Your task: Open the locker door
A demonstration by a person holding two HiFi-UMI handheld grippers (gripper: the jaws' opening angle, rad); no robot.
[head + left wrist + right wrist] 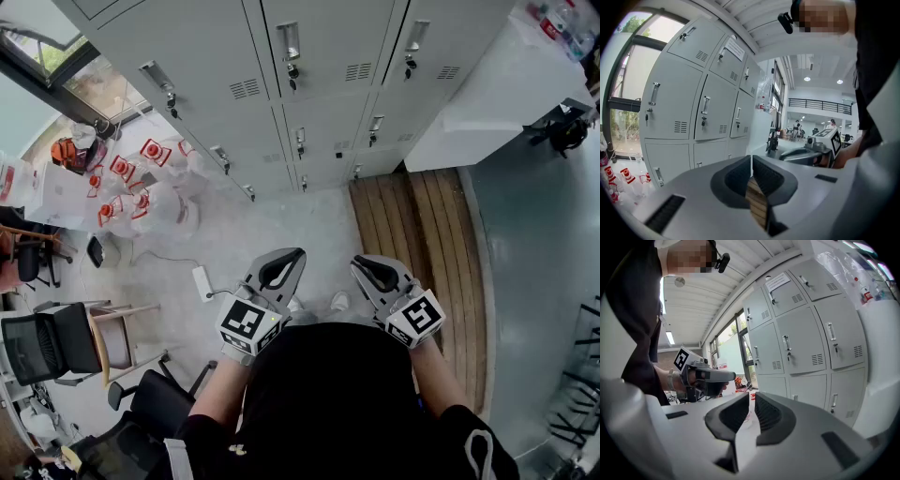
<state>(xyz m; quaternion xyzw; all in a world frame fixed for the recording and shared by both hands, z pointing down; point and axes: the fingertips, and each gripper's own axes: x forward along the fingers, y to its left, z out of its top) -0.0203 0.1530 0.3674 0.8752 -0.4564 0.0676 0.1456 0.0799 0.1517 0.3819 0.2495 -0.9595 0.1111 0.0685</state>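
Grey lockers (323,122) shut, paper notice (735,48) (print unreadable), left claw (751,159) and right claw (751,397) both closed, empty

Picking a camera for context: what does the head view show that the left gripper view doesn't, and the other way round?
Head view only: black office chair, white power strip. Left gripper view only: black balcony railing, round ceiling lights. Both: grey metal lockers, all doors closed, and the right hand-held gripper.
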